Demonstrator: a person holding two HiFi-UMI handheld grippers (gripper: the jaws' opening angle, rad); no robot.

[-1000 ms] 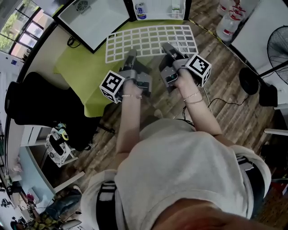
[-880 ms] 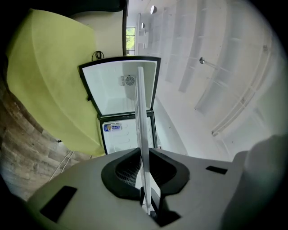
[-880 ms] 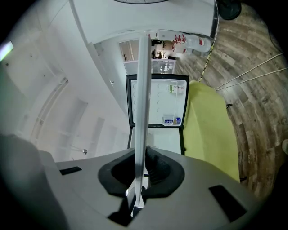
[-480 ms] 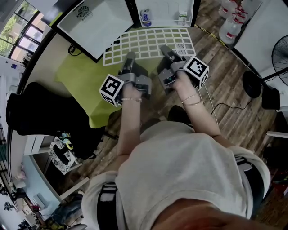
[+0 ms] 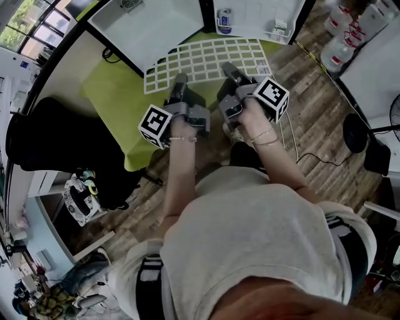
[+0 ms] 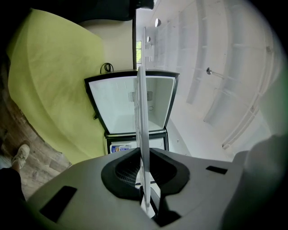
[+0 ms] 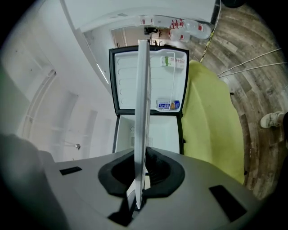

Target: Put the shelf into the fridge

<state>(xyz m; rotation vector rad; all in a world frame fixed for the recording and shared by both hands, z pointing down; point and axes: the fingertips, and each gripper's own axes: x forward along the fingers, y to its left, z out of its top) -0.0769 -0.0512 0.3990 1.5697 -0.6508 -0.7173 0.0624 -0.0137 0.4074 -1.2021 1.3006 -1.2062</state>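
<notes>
The shelf [image 5: 206, 59] is a white wire grid held flat over the green-covered table [image 5: 112, 94], in front of the open fridge [image 5: 153, 28]. My left gripper [image 5: 181, 79] is shut on the shelf's near edge at the left. My right gripper [image 5: 229, 67] is shut on the same edge at the right, and its jaws have just tightened a little on it. In the left gripper view the shelf [image 6: 141, 117] runs edge-on out of the left gripper [image 6: 145, 179] toward the fridge [image 6: 130, 103]. The right gripper view shows the shelf [image 7: 143, 103] edge-on in the right gripper [image 7: 139, 177], with the fridge [image 7: 148, 134] ahead.
The fridge door [image 5: 253, 15] stands open at the top right with a can and a small box in its rack. Water bottles [image 5: 340, 44] stand on the wooden floor at the right. A black chair [image 5: 50, 150] sits left of the table. Cables trail across the floor.
Both grippers have carried the shelf forward toward the open fridge, which now sits closer and more central. The grip on the shelf is unchanged.
</notes>
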